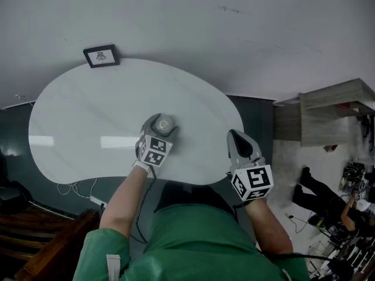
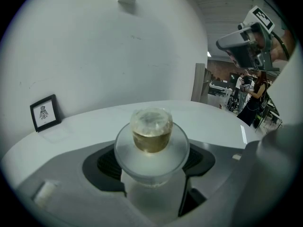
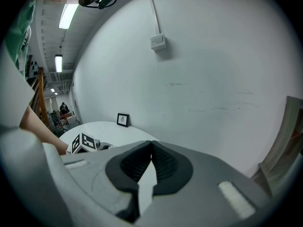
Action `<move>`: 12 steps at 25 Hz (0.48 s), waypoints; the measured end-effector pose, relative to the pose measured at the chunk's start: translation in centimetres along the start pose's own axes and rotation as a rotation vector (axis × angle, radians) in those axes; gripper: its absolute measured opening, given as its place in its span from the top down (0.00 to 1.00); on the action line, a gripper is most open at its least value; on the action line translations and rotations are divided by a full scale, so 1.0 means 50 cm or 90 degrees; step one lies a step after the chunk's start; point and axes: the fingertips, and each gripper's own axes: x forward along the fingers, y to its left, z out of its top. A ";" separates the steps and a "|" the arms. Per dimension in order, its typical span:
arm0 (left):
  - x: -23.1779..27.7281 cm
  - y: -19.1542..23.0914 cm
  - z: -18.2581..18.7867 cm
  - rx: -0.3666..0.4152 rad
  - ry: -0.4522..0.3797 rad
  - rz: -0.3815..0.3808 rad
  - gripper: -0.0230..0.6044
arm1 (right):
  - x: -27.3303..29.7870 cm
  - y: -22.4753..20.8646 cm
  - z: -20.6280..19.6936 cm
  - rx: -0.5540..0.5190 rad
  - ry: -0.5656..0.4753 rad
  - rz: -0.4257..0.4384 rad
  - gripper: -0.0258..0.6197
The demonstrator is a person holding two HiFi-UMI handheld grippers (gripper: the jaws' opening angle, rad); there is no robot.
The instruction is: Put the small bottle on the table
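Obs., standing by the desk.

Small translucent white plastic bottle with a clear, amber-tinted cap [image 2: 151,129]: upright, over the white oval desk [image 1: 82,122], a little toward its right end.
- The left gripper [image 2: 152,169] pinches it. The dark ribbed pads sit on either side of the body just under the wide shoulder, and cap and shoulder stand clear above the jaws.
- The base is hidden by the gripper in both views. Cannot tell whether it touches the desk top or hangs just above it.

Handling (judgement):
- Looks light; the contents cannot be made out.
- The thin plastic wall probably yields if squeezed hard, and the smooth sides may slip.
- Best hold is where it is now, on the body below the shoulder, so the shoulder acts as a stop.
- Narrow foot, so it could tip if let go while tilted.

Relative position, head view:
- Bottle [image 1: 166,122] lies at about 1 o'clock from the left gripper's [image 1: 156,127] marker cube, at the jaw tips.
- Right gripper [image 1: 236,140] is at 3 o'clock from the bottle, well apart, near the desk's right edge. Its jaws are pressed together at the tips [image 3: 150,148] with nothing between them.
- Small black-framed picture [image 1: 101,55] is at about 11 o'clock, at the desk's far edge against the white wall.
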 end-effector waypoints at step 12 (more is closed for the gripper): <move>-0.050 0.002 0.038 -0.022 -0.020 0.016 0.37 | 0.007 0.004 0.030 0.002 -0.022 0.018 0.96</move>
